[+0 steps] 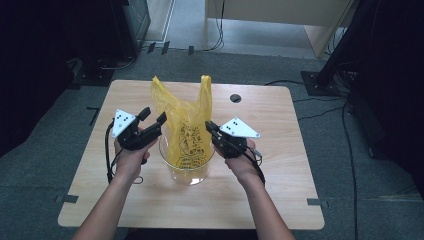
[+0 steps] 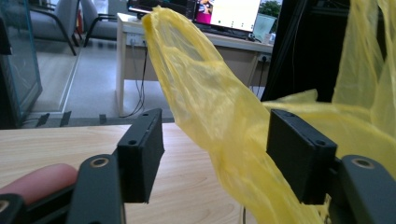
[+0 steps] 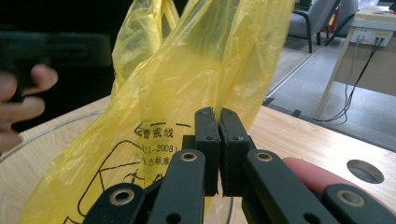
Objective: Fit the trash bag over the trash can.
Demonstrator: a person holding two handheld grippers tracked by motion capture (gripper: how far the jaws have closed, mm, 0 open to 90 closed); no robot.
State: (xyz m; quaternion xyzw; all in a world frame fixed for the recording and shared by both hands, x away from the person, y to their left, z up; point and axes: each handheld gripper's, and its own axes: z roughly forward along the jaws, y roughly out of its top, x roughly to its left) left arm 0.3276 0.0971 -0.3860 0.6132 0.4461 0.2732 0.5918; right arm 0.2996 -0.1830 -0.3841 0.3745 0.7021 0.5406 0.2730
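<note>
The yellow plastic bag [image 1: 187,127] stood in a clear glass container [image 1: 188,167] near the middle of the wooden table [image 1: 280,165], its two handles rising upright above the rim. The left gripper [image 1: 152,118] was held just to the left of the bag with its jaws spread wide; in the left gripper view one handle of the bag [image 2: 210,107] ran slantwise through the gap between the jaws, not pinched by either. The right gripper [image 1: 209,126] sat at the bag's right side, jaws pressed together; in the right gripper view they met against the printed film of the bag [image 3: 187,98], apparently nipping a fold of it, though the pinched edge itself was hidden. Both hands were level with the container's rim.
</note>
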